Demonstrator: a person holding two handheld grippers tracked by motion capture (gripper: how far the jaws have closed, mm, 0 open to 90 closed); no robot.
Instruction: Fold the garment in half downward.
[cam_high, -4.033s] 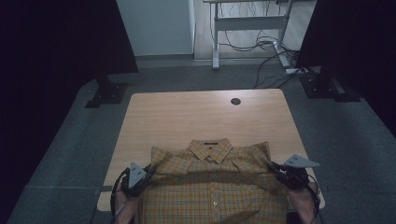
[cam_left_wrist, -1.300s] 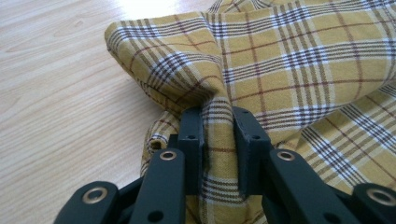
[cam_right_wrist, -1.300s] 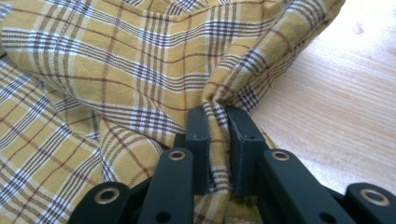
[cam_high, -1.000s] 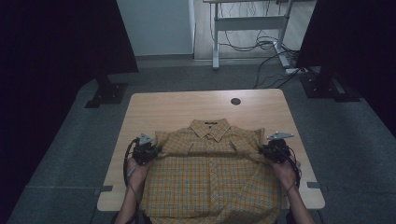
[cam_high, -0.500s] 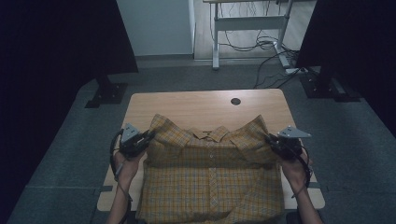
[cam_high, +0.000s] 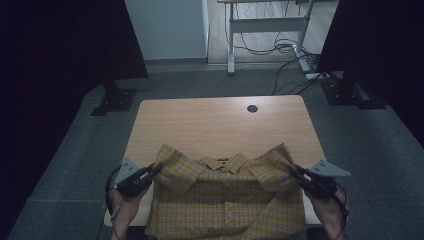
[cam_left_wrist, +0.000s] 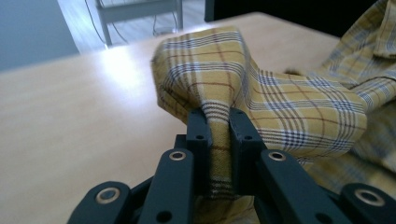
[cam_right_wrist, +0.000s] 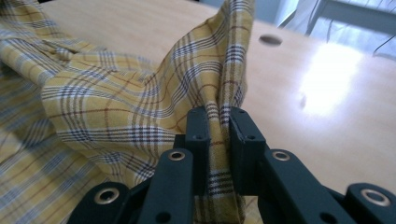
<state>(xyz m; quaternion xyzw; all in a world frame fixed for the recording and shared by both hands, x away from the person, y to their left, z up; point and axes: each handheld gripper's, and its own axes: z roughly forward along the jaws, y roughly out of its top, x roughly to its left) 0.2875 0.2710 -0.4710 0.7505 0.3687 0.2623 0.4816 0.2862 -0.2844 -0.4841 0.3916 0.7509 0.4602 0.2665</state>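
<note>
A yellow plaid shirt (cam_high: 225, 205) lies collar-up at the near end of the wooden table (cam_high: 215, 125), its lower part hanging over the front edge. My left gripper (cam_high: 156, 169) is shut on the shirt's left shoulder, lifting a peak of cloth (cam_left_wrist: 219, 70); the fabric is pinched between its jaws (cam_left_wrist: 219, 140). My right gripper (cam_high: 295, 171) is shut on the right shoulder, and a fold of the shirt (cam_right_wrist: 215, 70) rises from between its jaws (cam_right_wrist: 219, 135). Both shoulders are raised off the table while the collar (cam_high: 222, 162) sags between them.
A round cable hole (cam_high: 252, 108) sits near the table's far edge. Dark panels on stands (cam_high: 115, 95) flank the table on both sides. A desk frame and loose cables (cam_high: 280, 45) lie on the floor beyond.
Both grippers have moved outward and up, still holding the shirt's shoulders. The shoulders are lifted and spread wider, and the shirt is stretched between the hands.
</note>
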